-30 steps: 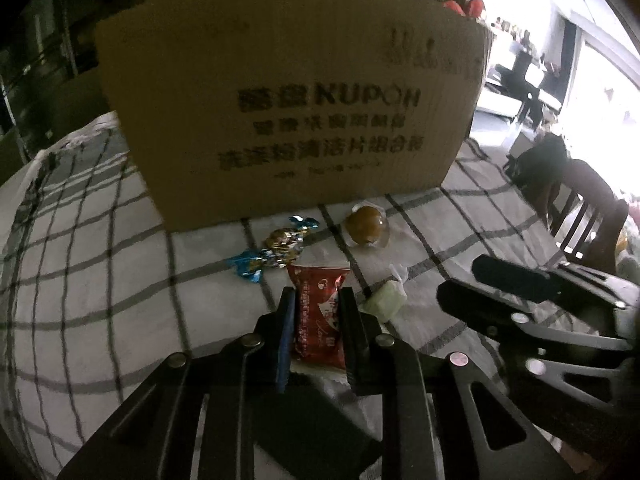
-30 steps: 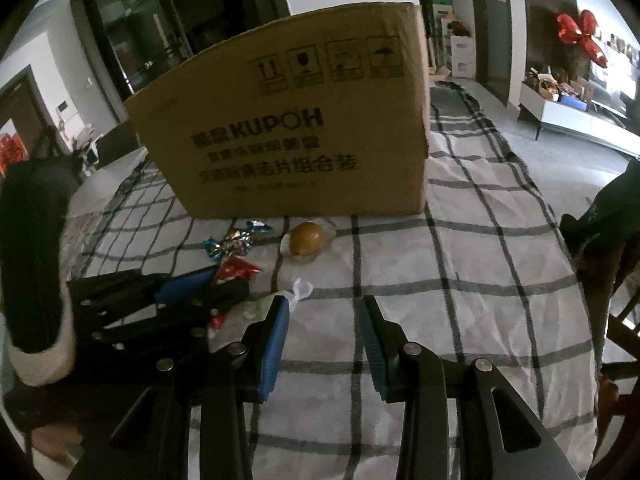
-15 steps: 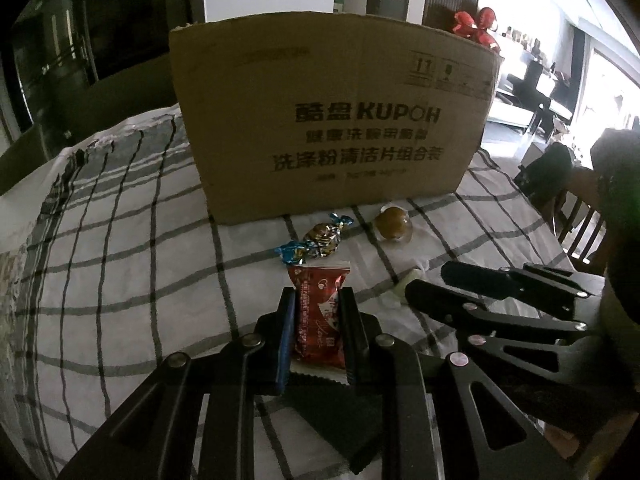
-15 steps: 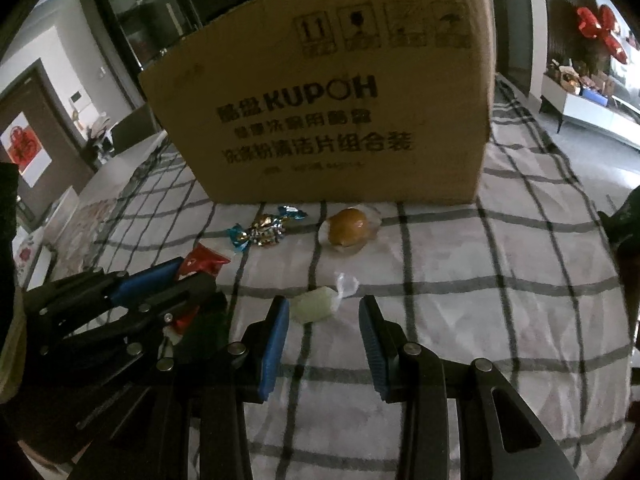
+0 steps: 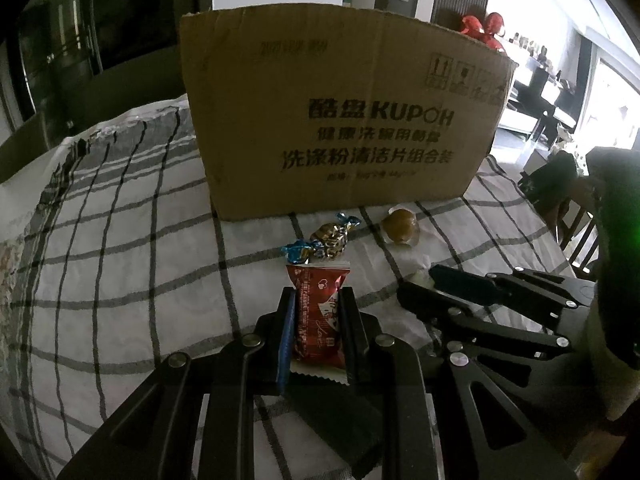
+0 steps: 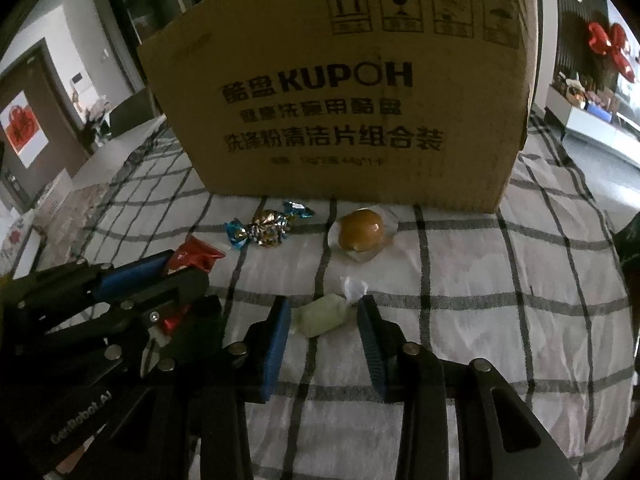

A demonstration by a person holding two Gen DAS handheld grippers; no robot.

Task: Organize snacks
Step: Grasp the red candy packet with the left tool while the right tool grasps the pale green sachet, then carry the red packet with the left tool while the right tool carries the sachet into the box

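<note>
Left gripper (image 5: pixel 316 336): clamped on glossy red packet (image 5: pixel 320 316).
Right gripper (image 6: pixel 324 336): jaws just narrowing around soft pale-green candy (image 6: pixel 320 315); small gaps remain.
12 o'clock: crinkled foil candy (image 6: pixel 269 227), round brown snack (image 6: pixel 361 229), flat cardboard box (image 6: pixel 340 92).
3 o'clock: free checked tablecloth (image 6: pixel 500 300).

Matt brown corrugated cardboard box (image 6: pixel 340 92), crinkled glossy foil candy wrapper (image 6: pixel 268 228), shiny red plastic snack packet (image 5: pixel 318 312), soft checked cloth (image 6: pixel 500 300) covering the surface

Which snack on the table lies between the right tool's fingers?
The pale green candy. The gold candy and brown bun lie farther, near the box.
</note>
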